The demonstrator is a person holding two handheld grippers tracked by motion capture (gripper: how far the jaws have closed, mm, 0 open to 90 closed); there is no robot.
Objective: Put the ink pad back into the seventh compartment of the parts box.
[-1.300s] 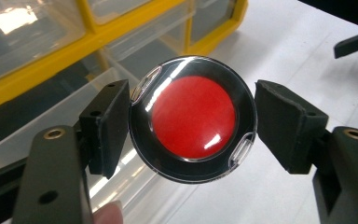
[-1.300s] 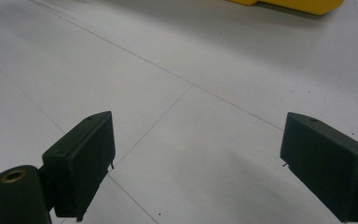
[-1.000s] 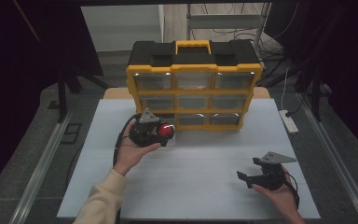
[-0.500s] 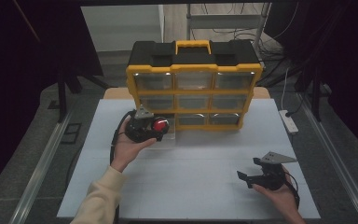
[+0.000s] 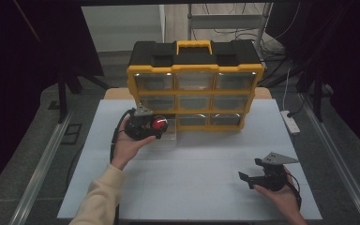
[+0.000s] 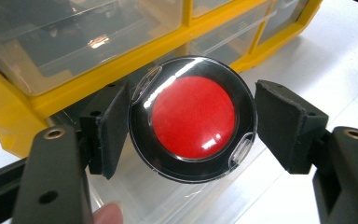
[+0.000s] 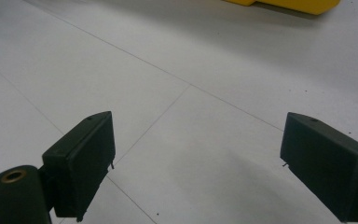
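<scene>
Currently your left claw [image 6: 191, 119] grips a round black case with a red disc [image 6: 192, 117] over the open bottom-left drawer [image 5: 168, 137] of the yellow organizer [image 5: 194, 89]. Right claw [image 7: 196, 158] wide, over bare bench [image 5: 192, 183].

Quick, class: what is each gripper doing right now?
Left gripper: shut on the round red-and-black disc.
Right gripper: open, holding nothing.

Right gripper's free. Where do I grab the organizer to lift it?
Probably the yellow handle centred on its black top: a narrow bar the open right gripper can span. Come down from above, jaws front and back of the bar.
</scene>
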